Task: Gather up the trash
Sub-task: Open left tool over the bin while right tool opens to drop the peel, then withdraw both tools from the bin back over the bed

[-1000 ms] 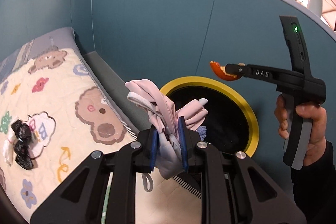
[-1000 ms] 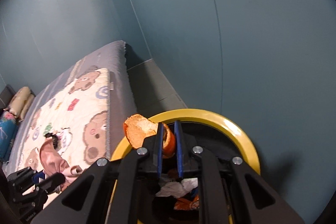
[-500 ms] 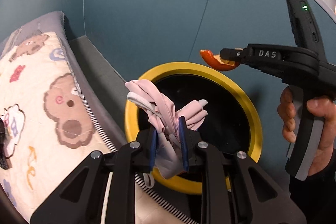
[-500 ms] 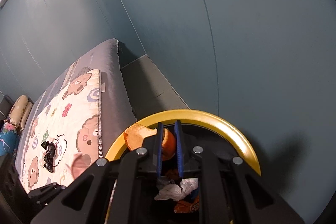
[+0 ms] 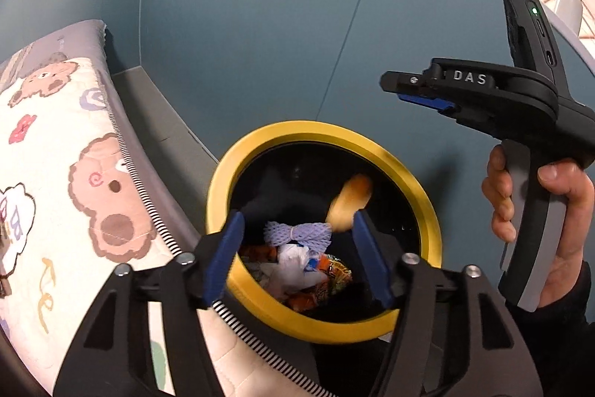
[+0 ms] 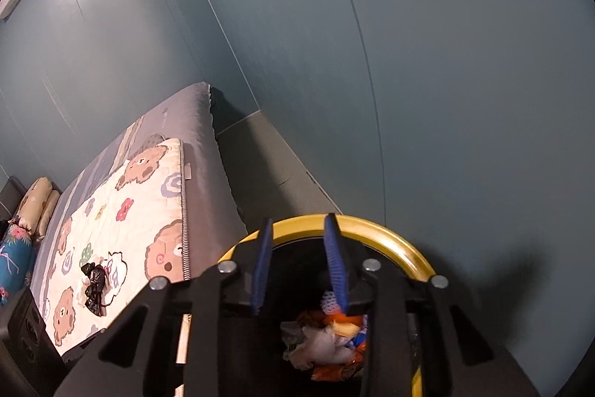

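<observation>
Both wrist views look down — sharing the bin (image 5: 427,207) (image 6: 394,237)

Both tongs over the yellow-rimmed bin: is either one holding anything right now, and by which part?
Nothing is held. The left tongs and right tongs are both open over the bin; a blurred orange peel is inside the rim.

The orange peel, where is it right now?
In the left wrist view the orange peel is blurred inside the yellow-rimmed bin, just above the purple mesh.

A home bedroom: a bed (image 6: 200,144) with a bear-print quilt (image 6: 122,211) and pillows (image 6: 35,207) stands against teal walls (image 6: 446,80).
</observation>
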Motion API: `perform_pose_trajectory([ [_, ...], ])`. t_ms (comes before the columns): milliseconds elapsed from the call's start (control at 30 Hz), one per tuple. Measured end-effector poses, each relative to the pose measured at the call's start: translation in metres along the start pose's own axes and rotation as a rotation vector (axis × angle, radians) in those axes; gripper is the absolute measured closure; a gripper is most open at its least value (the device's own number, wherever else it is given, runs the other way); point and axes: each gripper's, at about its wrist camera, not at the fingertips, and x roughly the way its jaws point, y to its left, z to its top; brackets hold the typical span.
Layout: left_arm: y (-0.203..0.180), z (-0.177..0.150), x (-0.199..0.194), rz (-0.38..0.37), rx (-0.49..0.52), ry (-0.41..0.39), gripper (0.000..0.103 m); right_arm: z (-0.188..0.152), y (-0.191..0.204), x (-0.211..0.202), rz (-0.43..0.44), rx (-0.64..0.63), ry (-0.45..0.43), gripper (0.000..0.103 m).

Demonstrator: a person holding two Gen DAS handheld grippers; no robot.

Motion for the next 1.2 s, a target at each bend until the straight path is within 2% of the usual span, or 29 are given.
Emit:
perform_pose_trajectory([
  [67, 0.008, -0.003, -0.007, 0.009, -0.023, -0.006, 0.036, -0.001, 0.002, -0.005, 0.000, -0.002, 0.001, 0.064],
  [133, 0.015, -0.005, -0.014, 0.022, -0.032, -0.013, 0.031, -0.004, 0.005, -0.009, 0.005, 0.000, 0.003, 0.061],
  [300, 0.040, -0.014, -0.038, 0.081, -0.061, -0.051, 0.024, -0.011, 0.022, -0.015, 0.036, -0.016, 0.016, 0.054],
  [667, 0.127, -0.030, -0.098, 0.228, -0.162, -0.123, 0.019, -0.026, 0.121, -0.013, 0.183, -0.134, 0.069, 0.048],
  [1000, 0.252, -0.052, -0.169, 0.437, -0.282, -0.162, 0.018, -0.050, 0.222, 0.025, 0.313, -0.233, 0.189, 0.048],
  [1200, 0.331, -0.072, -0.182, 0.521, -0.349, -0.127, 0.019, -0.069, 0.279, 0.065, 0.380, -0.271, 0.299, 0.048],
])
